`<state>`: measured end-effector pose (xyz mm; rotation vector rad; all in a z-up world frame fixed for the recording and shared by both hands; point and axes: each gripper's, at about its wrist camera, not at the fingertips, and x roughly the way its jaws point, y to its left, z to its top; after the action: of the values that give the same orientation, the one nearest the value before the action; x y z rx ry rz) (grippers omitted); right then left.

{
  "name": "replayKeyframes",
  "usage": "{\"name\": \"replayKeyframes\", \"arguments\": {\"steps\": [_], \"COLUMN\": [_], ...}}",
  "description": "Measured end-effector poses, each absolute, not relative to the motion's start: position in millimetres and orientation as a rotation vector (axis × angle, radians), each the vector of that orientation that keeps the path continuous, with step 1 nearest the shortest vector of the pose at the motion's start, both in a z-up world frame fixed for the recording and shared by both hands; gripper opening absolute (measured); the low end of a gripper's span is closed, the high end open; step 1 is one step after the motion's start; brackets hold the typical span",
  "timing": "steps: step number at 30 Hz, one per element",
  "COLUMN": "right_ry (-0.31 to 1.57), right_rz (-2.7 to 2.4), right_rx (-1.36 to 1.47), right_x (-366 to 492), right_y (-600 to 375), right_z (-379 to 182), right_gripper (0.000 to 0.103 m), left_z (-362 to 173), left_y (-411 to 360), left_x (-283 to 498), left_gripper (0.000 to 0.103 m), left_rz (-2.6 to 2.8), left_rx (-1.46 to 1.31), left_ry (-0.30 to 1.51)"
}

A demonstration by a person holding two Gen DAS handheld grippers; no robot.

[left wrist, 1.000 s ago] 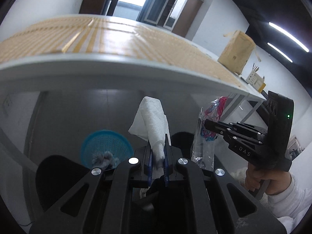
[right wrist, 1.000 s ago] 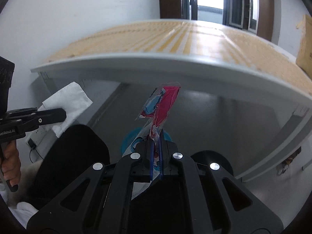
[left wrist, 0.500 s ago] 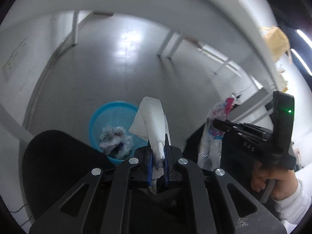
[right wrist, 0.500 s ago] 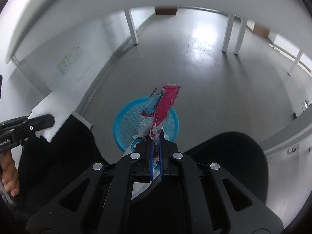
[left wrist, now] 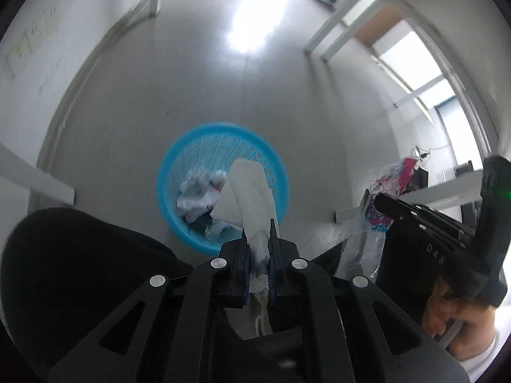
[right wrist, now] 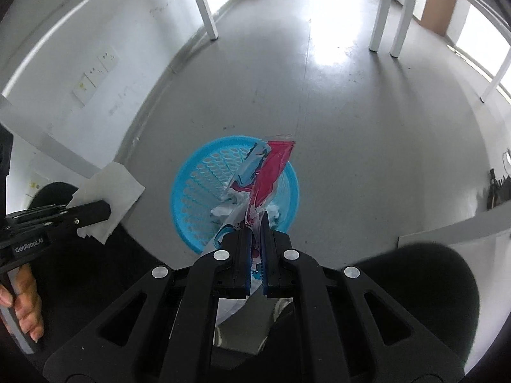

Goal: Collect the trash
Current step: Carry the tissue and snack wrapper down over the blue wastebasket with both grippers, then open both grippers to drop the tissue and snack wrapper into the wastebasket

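The blue wastebasket (left wrist: 223, 185) on the floor, already holding crumpled scraps, now sits straight ahead of both cameras; 1 second ago they faced the tabletop. The left gripper (left wrist: 258, 249) pinches a white tissue (left wrist: 252, 198) above the basket's near rim, and the right gripper (right wrist: 254, 233) pinches a red-and-blue plastic wrapper (right wrist: 271, 172) there too. Both releases look imminent.

Blue basket (right wrist: 191, 188): perforated plastic, semi-gloss. Tissue (left wrist: 252, 191): soft white paper, matt, creased. Wrapper (right wrist: 271, 166): thin clear plastic film, red and blue print, glossy, crinkled. Floor (right wrist: 351, 111): smooth grey, light reflected. Left tool (left wrist: 258, 249): matt black plastic, silver metal screws.
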<state>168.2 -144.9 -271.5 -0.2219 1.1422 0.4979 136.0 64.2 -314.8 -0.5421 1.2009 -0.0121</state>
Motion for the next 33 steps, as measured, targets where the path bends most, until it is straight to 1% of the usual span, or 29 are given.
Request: {"name": "replayKeyframes", "arguments": {"steps": [7,12,18,21,24,30,31,33], "right_ry": [1.219,1.28,1.316,1.369,1.415,1.43,1.43,1.435], "right_rz": [0.469,0.441,0.446,0.416,0.376,0.374,0.372,0.366], "right_rx": [-0.219,-0.223,-0.234,-0.267,-0.241,-0.169,-0.165,-0.147], "right_x": [204,220,240,254,265,282,284,290], "right_y": [-123,-115,-100,-91,-87,-79,-79,-77], "right_z": [-309,-338,-373,-398,-417,-431,-432,-436], "right_gripper": [0.004,0.004,0.004,0.004,0.004,0.005,0.006,0.007], "left_z": [-340,-356,-392,-406,-427,-444,-445,-445], "left_y": [71,69,74,79,85,91,93,96], "left_x": [163,180,208,219,229,241,241,242], "left_gripper": [0.008,0.008,0.008,0.008,0.008,0.008,0.009,0.013], "left_rz": [0.04,0.066,0.098,0.108,0.15,0.186,0.194,0.197], "left_rx": [-0.572,-0.568,-0.613,-0.649,-0.68,-0.705,-0.713,-0.745], "left_ry": [1.277,1.294,1.343,1.359,1.417,1.456,1.453,1.437]}}
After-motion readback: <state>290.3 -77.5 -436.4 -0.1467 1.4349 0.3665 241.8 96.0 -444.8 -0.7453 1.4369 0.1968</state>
